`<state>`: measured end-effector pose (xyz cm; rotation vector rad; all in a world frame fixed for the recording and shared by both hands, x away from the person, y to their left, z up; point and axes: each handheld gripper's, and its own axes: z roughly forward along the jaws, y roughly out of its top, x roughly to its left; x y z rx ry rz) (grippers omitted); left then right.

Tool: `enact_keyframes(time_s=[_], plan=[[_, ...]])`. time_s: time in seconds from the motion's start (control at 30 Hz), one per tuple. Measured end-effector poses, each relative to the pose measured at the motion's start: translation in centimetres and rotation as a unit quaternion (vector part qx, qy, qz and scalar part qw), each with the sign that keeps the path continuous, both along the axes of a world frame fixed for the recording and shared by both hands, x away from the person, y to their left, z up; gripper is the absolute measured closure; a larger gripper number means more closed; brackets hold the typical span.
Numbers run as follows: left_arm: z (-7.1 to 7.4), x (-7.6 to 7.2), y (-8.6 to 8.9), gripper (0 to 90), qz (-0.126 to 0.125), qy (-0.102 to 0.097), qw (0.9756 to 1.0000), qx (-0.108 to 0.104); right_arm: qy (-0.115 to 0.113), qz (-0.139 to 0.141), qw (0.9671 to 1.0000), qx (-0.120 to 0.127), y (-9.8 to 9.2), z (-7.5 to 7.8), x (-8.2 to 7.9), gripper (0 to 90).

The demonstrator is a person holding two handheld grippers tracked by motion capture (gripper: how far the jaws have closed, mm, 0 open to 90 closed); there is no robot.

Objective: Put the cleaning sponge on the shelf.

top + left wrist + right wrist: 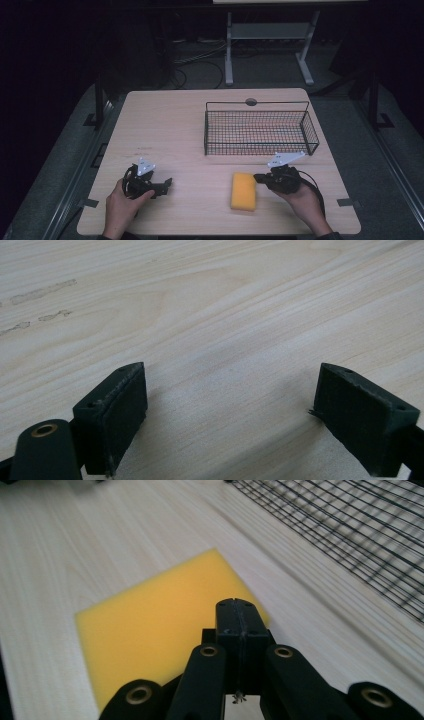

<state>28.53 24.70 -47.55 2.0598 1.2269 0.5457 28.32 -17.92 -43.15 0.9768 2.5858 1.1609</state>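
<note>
A yellow sponge (244, 191) lies flat on the wooden table, near its front edge, right of centre. My right gripper (258, 178) points left at the sponge's right side; its jaws are shut, pressed together with nothing between them. In the right gripper view the sponge (150, 630) lies just beyond and below the shut jaws (239, 611). My left gripper (167, 184) rests low at the front left of the table. In the left gripper view its jaws (227, 405) stand wide open over bare wood.
A black wire basket (260, 148) stands at the back right of the table (170, 135), just behind my right gripper; its mesh (350, 530) runs across the top right of the right gripper view. Dark floor, cables and a white desk frame (270, 35) lie beyond.
</note>
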Motion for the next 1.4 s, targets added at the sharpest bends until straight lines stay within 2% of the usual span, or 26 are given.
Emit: enact_keyframes(time_s=[0.4,0.6,1.0,1.2,1.4], plan=[[0.0,0.0,0.0,12.9,0.0,0.0,1.0,0.0,0.01,0.041,0.9991,0.01,3.1,0.1,-0.7,89.5],[0.0,0.0,0.0,12.9,0.0,0.0,1.0,0.0,0.014,0.059,0.998,0.018,4.3,0.2,-1.0,89.5],[0.0,0.0,0.0,12.9,0.001,0.0,1.0,0.001,0.024,0.088,0.9956,0.019,6.4,-0.2,-1.7,89.5],[0.0,0.0,0.0,12.9,0.001,0.0,1.0,0.001,0.029,0.107,0.9938,0.009,7.9,-0.8,-1.8,89.5],[0.0,-0.1,0.0,12.9,0.001,0.0,1.0,0.001,0.032,0.108,0.9936,0.0,7.8,-1.0,-1.9,89.5]])
